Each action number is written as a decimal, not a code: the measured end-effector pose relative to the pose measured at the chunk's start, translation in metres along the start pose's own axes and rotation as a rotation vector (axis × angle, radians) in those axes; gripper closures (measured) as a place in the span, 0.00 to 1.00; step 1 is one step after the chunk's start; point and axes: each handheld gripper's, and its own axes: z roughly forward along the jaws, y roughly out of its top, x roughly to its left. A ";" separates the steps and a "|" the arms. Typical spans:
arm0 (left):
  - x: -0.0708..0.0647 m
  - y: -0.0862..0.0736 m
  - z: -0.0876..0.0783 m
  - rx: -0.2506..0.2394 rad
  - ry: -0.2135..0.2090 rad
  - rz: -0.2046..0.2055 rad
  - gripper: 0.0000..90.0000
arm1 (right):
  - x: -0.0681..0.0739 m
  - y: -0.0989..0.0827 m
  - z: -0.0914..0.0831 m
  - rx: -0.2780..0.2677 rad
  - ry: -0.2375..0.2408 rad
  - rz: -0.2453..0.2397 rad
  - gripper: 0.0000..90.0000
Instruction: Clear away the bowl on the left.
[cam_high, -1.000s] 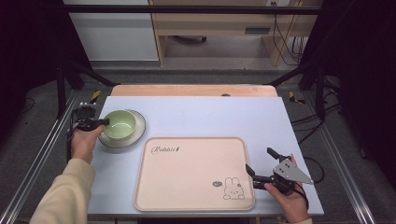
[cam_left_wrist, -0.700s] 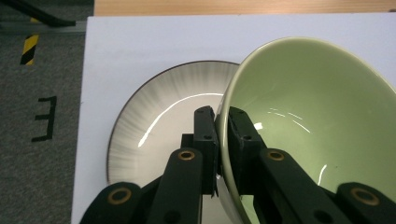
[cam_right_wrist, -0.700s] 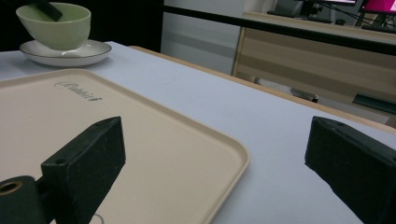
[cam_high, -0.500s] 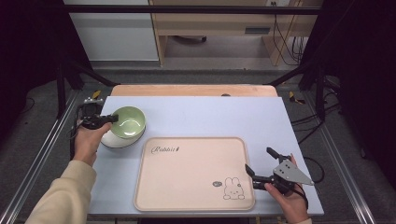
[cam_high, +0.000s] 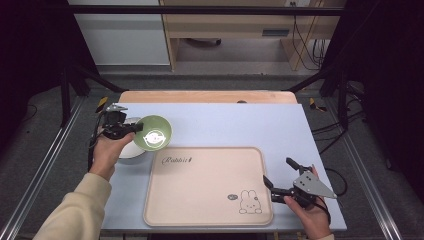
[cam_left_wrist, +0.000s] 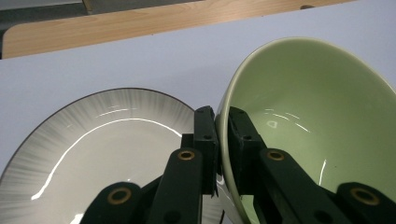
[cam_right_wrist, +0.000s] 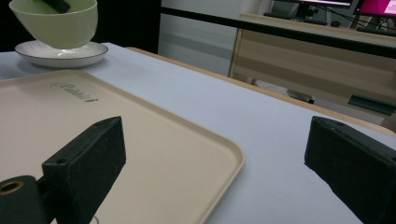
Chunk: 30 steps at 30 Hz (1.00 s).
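Here, the table is pale blue with a wooden far edge, inside a dark metal frame; a cabinet and cables lie beyond. The beige tray lies near centre. A white plate rests far left. The green bowl hangs tilted, lifted off the plate and overlapping its right edge, with the left gripper clamped on its rim. Best to keep the bowl level, clear the tray lip, then set it down flat. The right gripper rests wide, holding nothing, at the tray's near right corner.
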 end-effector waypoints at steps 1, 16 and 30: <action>0.000 0.000 0.000 0.000 0.000 0.000 0.93 | 0.000 0.000 0.000 0.000 0.000 0.000 0.06; -0.035 -0.004 0.009 0.009 -0.095 0.056 0.93 | 0.000 0.000 -0.001 0.001 0.000 0.001 0.06; -0.070 -0.014 0.021 0.041 -0.176 0.115 0.93 | 0.000 0.000 0.000 0.001 0.002 0.000 0.06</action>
